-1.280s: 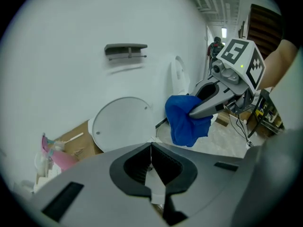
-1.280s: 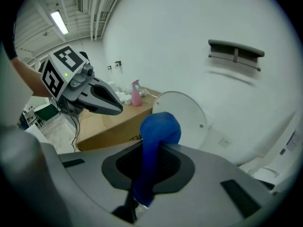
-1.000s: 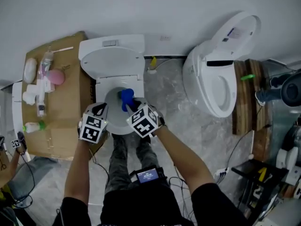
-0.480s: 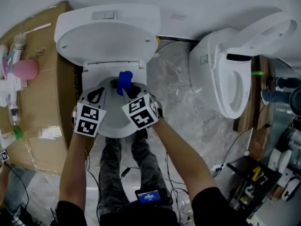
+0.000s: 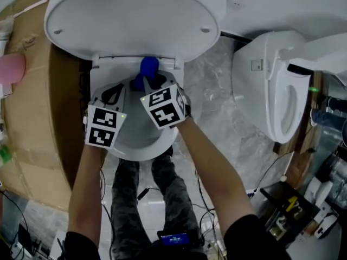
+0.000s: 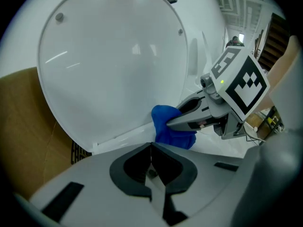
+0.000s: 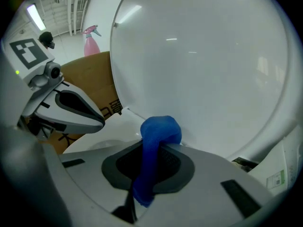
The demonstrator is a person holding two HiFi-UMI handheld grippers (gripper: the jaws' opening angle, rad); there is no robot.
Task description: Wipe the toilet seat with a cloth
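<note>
Right tool (image 7: 151,151): jaws pinching the blue cloth (image 7: 159,128), one strip running back between the pads and a bunched wad poking out past the tips. Left tool (image 6: 151,159): jaws pressed together, nothing in them, just beside the right one on its left. We count two tools, one cloth. Both sit over the toilet seat (image 5: 136,145). The cloth wad is at the hinge end, right at the foot of the raised lid (image 5: 135,15); we can't tell if it touches the seat. The bowl is mostly covered by the tools, so its contents are not readable. We see two toilets: ours and a second toilet (image 5: 268,85) to the right, lid also up. Cardboard (image 5: 59,118) is on the left, with one pink spray bottle (image 7: 90,38) on it.
</note>
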